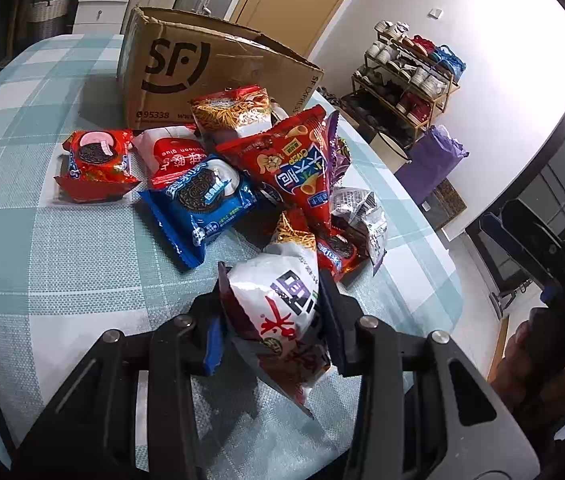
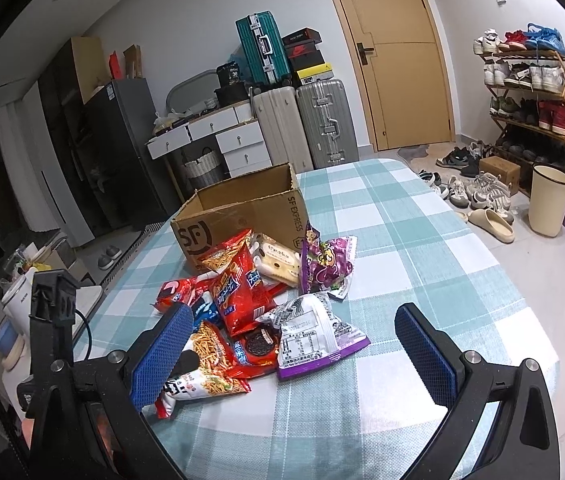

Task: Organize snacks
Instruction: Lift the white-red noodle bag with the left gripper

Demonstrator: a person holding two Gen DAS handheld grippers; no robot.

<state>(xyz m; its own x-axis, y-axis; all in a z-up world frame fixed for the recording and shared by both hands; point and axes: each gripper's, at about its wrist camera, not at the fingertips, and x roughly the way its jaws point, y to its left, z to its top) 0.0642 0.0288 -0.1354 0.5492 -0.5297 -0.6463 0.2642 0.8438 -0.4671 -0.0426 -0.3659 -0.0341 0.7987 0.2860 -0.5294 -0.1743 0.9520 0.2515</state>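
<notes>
- My left gripper (image 1: pixel 272 320) has its two fingers closed on the white and red noodle-snack bag (image 1: pixel 282 304); the blue pads press its sides and the bag stands up between them, at the near edge of the pile.
- My right gripper (image 2: pixel 294 356) has its fingers wide apart and holds nothing; it hangs above the table, and the near packets show between them.
- Just behind the held bag I see a red Oreo pack (image 1: pixel 336 254) and a silver and purple packet (image 1: pixel 362 216).
- Further in the pile lie a red crisp bag (image 1: pixel 294 160), a blue Oreo pack (image 1: pixel 202 204) and another red Oreo pack (image 1: pixel 96 164), this one a little apart to the left.
- A purple grape snack bag (image 2: pixel 326 264) lies at the right of the pile, near the box.
- The cardboard SF box (image 2: pixel 242 216) stands open behind the snacks, on the checked tablecloth (image 2: pixel 422 240).
</notes>
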